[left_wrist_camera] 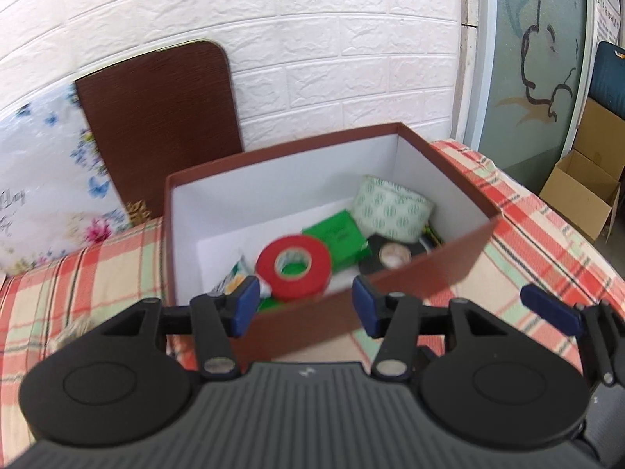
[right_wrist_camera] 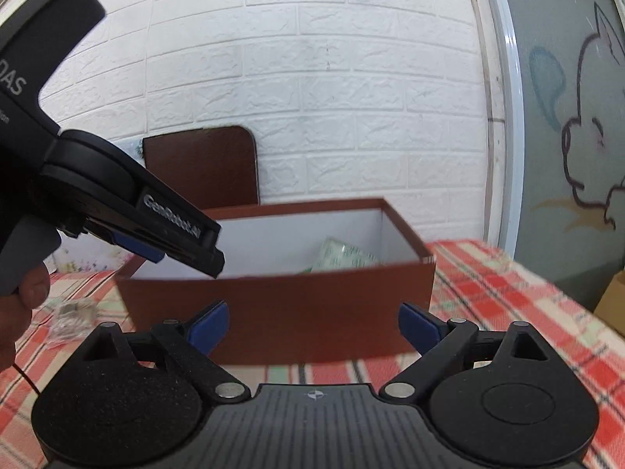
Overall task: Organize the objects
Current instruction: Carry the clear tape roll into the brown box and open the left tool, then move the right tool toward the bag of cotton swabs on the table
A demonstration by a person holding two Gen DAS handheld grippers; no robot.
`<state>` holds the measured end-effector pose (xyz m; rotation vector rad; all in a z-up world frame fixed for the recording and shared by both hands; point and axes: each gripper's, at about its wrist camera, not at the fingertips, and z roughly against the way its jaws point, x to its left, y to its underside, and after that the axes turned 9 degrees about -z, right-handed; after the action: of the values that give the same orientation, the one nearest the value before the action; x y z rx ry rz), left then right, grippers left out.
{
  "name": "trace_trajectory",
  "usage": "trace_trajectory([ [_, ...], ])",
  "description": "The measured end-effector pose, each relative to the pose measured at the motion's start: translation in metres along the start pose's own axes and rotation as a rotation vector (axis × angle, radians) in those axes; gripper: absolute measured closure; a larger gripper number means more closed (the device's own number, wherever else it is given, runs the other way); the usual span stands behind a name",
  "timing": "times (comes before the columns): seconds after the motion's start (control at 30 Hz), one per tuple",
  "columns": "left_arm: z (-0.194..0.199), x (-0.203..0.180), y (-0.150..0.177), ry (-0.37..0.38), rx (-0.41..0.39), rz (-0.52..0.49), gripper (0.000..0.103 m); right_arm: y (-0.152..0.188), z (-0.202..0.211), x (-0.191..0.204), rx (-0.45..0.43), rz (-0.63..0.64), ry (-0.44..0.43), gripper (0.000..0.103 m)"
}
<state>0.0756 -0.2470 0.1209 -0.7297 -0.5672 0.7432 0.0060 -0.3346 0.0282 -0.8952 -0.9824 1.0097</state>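
Both grippers empty, jaws spread. Left gripper hangs over the box near wall, red tape sitting right between its pads in that view, so it reads as either just dropped or about to be picked; can't tell which. Right gripper is lower, facing the box front wall from outside, nothing between its pads.

Box contents, left view:
- red tape, centre floor
- green packet at 1 o'clock from it, partly under it
- black tape at 3 o'clock, against the near wall
- patterned roll at 2 o'clock, leaning in the far right corner
- white-green pouch at 9 o'clock, half hidden by the left pad

Judgement: task mostly done, items consolidated in the box. One clear crumpled thing is out on the plaid cloth at 9 o'clock of the box in the right view; probably next. Surface looks soft, bed-like, so the box may tip if its wall is pushed.
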Motion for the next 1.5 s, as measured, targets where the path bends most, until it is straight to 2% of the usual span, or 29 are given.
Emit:
trace_trajectory([
  [0.23,0.027,0.006,0.038,-0.039,0.030,0.002,0.045,0.019,0.024,-0.001,0.112,-0.092,-0.042,0.010],
  [0.57,0.042,0.025,0.079,-0.088,0.081,0.037,0.042,0.022,0.047,0.021,0.113,-0.096,-0.095,0.011],
  [0.8,0.039,0.039,0.099,-0.110,0.109,0.064,0.041,0.027,0.047,0.035,0.154,-0.067,-0.139,0.032],
  [0.87,0.037,0.044,0.104,-0.118,0.118,0.072,0.040,0.029,0.046,0.040,0.167,-0.050,-0.148,0.041],
  [1.07,0.028,0.063,0.121,-0.132,0.152,0.114,0.040,0.036,0.042,0.055,0.196,0.010,-0.164,0.053],
  [1.17,0.023,0.074,0.128,-0.141,0.164,0.134,0.040,0.040,0.039,0.063,0.213,0.041,-0.171,0.057],
  [1.5,0.008,0.115,0.155,-0.196,0.205,0.202,0.040,0.052,0.023,0.090,0.282,0.118,-0.191,0.056],
])
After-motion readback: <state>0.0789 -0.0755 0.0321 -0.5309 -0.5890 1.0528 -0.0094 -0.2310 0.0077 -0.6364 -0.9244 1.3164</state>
